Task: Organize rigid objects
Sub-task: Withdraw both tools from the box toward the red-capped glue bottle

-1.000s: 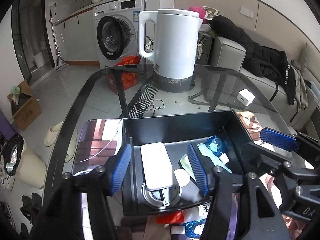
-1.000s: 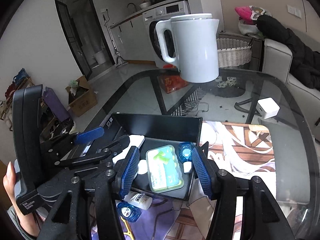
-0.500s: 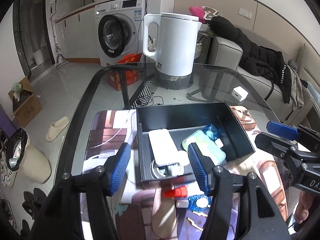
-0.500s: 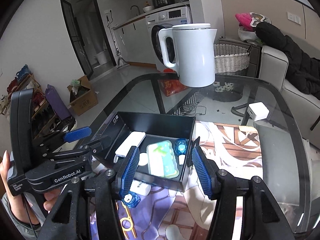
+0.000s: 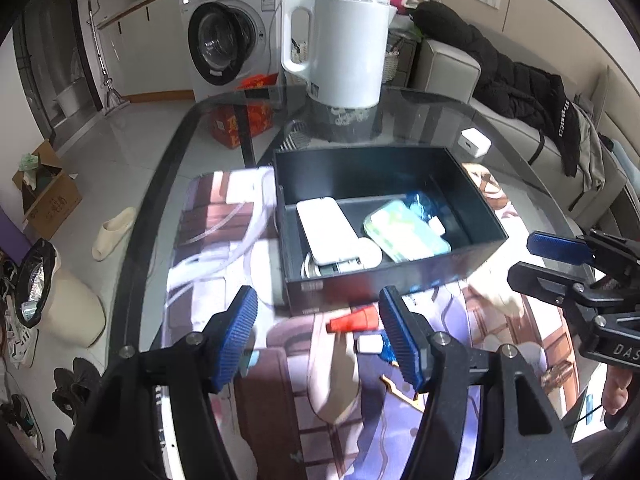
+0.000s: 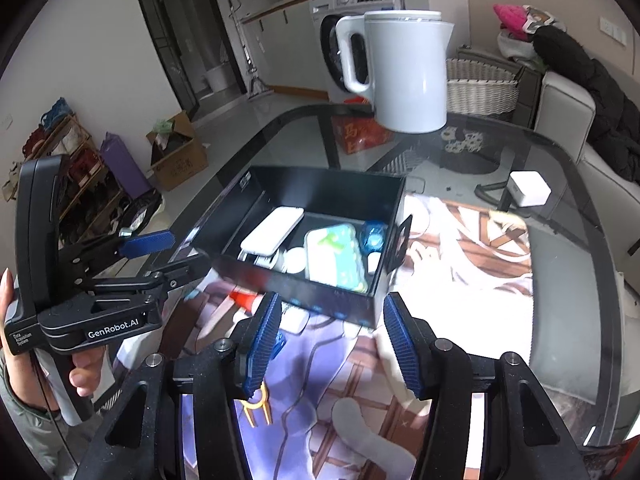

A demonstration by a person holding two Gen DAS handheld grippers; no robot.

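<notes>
A black open box (image 5: 394, 288) (image 6: 304, 286) sits on the printed mat. In it lie a white flat device (image 5: 326, 230) (image 6: 272, 231), a mint green case (image 5: 406, 230) (image 6: 335, 256), a blue round item (image 6: 374, 235) and a white disc (image 6: 296, 261). In front of the box lie a red cone-shaped cap (image 5: 354, 319) (image 6: 244, 299) and a small white and blue item (image 5: 372, 343). My left gripper (image 5: 318, 338) is open and empty, just short of the box. My right gripper (image 6: 330, 346) is open and empty, near the box's front corner.
A white kettle (image 5: 340, 46) (image 6: 404, 68) stands at the far side of the glass table (image 5: 432, 120). A white charger cube (image 5: 475, 142) (image 6: 530, 189) lies at the right. A yellow fork-shaped piece (image 6: 256, 406) lies on the mat. A sofa with a black coat (image 5: 516, 84) stands beyond.
Both grippers have pulled back and up from over the box. The white device and the mint case stay in the box. Both stay open.
</notes>
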